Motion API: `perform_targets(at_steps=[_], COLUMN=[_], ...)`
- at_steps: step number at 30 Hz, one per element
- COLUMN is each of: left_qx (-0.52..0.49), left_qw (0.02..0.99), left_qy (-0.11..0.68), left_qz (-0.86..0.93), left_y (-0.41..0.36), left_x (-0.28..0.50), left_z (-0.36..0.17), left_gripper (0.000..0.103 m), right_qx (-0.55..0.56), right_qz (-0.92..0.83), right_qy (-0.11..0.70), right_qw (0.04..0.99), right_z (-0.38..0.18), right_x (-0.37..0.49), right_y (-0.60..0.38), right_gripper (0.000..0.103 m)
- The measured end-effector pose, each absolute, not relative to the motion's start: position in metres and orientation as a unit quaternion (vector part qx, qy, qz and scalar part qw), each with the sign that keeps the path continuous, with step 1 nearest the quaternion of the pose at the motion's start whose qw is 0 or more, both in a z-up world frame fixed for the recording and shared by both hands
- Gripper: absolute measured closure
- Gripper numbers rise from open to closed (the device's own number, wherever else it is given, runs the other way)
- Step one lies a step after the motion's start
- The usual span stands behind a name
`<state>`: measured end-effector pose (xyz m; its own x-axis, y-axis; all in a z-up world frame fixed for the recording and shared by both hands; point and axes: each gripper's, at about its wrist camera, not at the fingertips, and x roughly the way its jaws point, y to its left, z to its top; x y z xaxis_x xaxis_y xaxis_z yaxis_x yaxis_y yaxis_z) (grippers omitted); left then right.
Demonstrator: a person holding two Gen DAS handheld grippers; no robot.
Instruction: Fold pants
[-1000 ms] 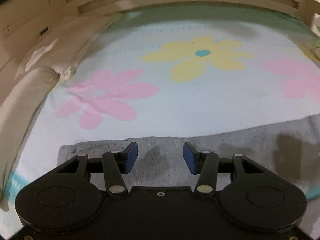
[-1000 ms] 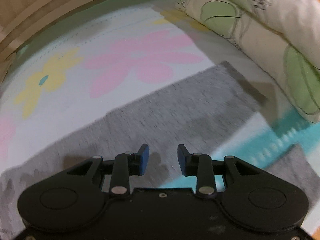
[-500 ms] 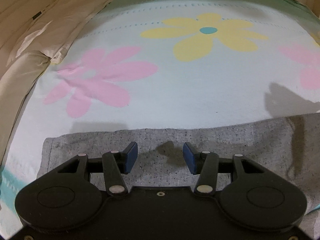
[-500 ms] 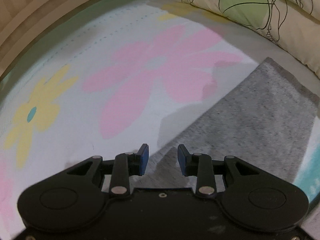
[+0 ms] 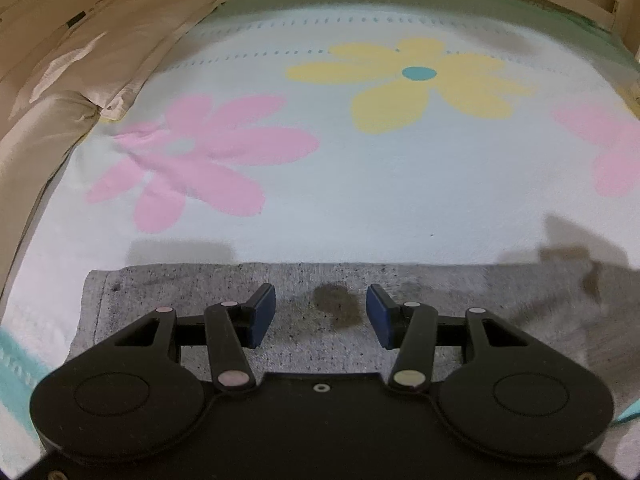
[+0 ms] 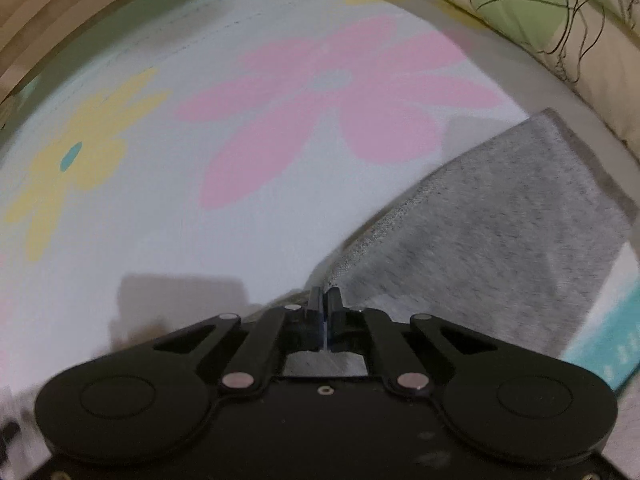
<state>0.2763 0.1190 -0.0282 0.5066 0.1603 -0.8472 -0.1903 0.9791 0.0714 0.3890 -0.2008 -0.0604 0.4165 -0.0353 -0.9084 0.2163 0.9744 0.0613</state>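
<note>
Nearest the right wrist camera, the right tongs [image 6: 325,300] are pressed together on the near edge of the grey pants [image 6: 492,232], which rise into a small ridge at the pinch; how many layers are caught cannot be told. The left tongs [image 5: 321,314] stand spread above the other end of the pants [image 5: 200,292], close to its far hem, gripping nothing. The garment lies flat along the near side of the bed, on the flowered sheet [image 5: 380,208]. To fold well, the left tongs should probably bite that edge through all its layers before either hand lifts, then both should travel level so the fabric stays taut. Farther off lie a plain pillow [image 5: 100,52] and a leaf-print quilt [image 6: 560,20].
</note>
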Motion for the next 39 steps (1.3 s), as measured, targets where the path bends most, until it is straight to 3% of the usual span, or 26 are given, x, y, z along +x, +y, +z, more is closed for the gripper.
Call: perform_targets(at_steps=[10, 22, 33, 34, 37, 39], left_qx=[-0.046, -0.131, -0.069, -0.077, -0.105, -0.101], left_qw=[0.856, 0.837, 0.78, 0.779, 0.789, 0.794], left_qy=[0.508, 0.512, 0.602, 0.602, 0.587, 0.582], left_qz=[0.09, 0.139, 0.154, 0.156, 0.145, 0.143], left_y=[0.123, 0.131, 0.114, 0.116, 0.123, 0.125], left_x=[0.286, 0.313, 0.328, 0.327, 0.321, 0.318], left_z=[-0.03, -0.037, -0.076, -0.076, -0.074, -0.07], left_gripper=[0.046, 0.044, 0.044, 0.045, 0.081, 0.091], right_qx=[0.024, 0.005, 0.015, 0.016, 0.02, 0.028], right_qz=[-0.022, 0.002, 0.01, 0.01, 0.009, 0.006], right_qy=[0.548, 0.547, 0.543, 0.543, 0.542, 0.543], right_qw=[0.836, 0.837, 0.839, 0.84, 0.84, 0.84], right_z=[-0.06, -0.072, -0.082, -0.081, -0.08, -0.078], right_x=[0.315, 0.299, 0.3, 0.299, 0.299, 0.298], right_y=[-0.222, -0.223, -0.23, -0.231, -0.233, -0.237], right_gripper=[0.101, 0.101, 0.101, 0.101, 0.101, 0.1])
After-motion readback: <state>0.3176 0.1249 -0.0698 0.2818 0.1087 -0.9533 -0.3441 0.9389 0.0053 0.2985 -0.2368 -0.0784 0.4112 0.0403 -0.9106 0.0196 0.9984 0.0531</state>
